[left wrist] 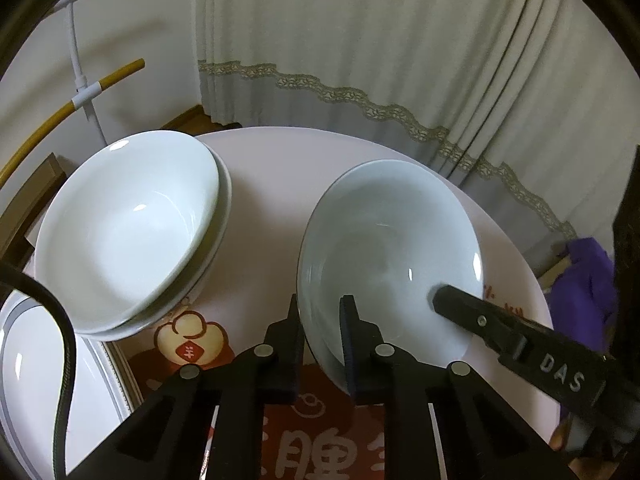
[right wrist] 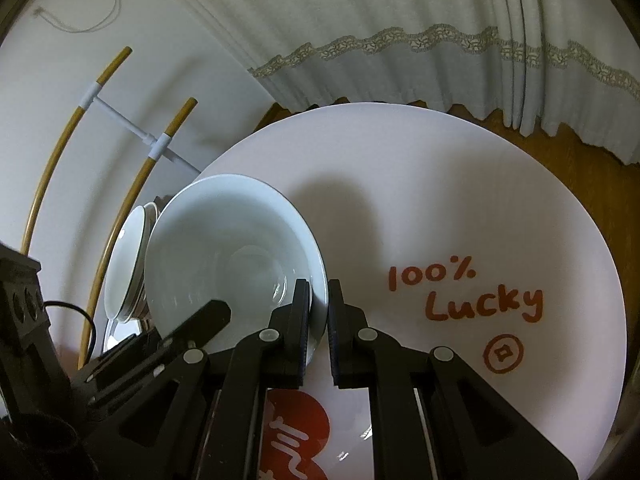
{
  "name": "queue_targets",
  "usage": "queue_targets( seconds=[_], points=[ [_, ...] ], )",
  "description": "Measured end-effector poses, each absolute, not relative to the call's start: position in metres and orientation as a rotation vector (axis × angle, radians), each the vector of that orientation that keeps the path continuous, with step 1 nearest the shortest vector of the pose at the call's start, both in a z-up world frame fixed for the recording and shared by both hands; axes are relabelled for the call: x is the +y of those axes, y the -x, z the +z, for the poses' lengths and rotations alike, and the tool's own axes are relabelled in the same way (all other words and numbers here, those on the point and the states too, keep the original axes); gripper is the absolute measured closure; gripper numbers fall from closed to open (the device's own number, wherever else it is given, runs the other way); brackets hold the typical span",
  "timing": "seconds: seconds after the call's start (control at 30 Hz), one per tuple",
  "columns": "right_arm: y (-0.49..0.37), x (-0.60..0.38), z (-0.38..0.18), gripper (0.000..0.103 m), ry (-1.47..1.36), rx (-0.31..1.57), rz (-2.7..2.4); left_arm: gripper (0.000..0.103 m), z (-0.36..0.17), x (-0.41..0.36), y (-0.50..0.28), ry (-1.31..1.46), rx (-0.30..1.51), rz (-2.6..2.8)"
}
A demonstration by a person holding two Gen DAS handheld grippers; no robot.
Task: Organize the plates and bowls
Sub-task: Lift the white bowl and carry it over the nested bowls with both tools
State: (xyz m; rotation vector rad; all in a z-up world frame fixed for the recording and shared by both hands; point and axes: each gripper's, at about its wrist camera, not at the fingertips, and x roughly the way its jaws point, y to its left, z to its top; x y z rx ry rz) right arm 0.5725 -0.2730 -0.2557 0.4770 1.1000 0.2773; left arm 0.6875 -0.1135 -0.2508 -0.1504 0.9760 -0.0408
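both tongs pinch the rim of one empty white bowl (left wrist: 384, 248) on the round table (left wrist: 264, 168): the left gripper (left wrist: 322, 320) on its near-left edge, the right gripper (right wrist: 319, 300) on its right edge. only the left view shows two nested bowls (left wrist: 128, 224), seemingly empty, and a banded plate (left wrist: 32, 380).
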Motion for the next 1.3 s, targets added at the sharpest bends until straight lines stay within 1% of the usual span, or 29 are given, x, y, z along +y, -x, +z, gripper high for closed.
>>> queue_targets(
  seconds=[0.37, 0.6, 1.0, 1.3],
  points=[
    [-0.563, -0.267, -0.252, 0.095, -0.445, 1.065, 0.276, 0.094, -0.255, -0.108, -0.686, 0.193, 0.975, -0.044],
    [-0.547, -0.261, -0.236, 0.095, -0.425, 1.040, 0.275, 0.094, -0.239, -0.098, -0.668, 0.200, 0.953, -0.071],
    [-0.508, -0.252, -0.185, 0.095, -0.406, 0.986, 0.261, 0.094, -0.198, -0.071, -0.608, 0.203, 0.889, -0.129],
    [-0.484, -0.220, -0.144, 0.095, -0.355, 0.939, 0.268, 0.094, -0.167, -0.020, -0.553, 0.224, 0.822, -0.135]
  ],
)
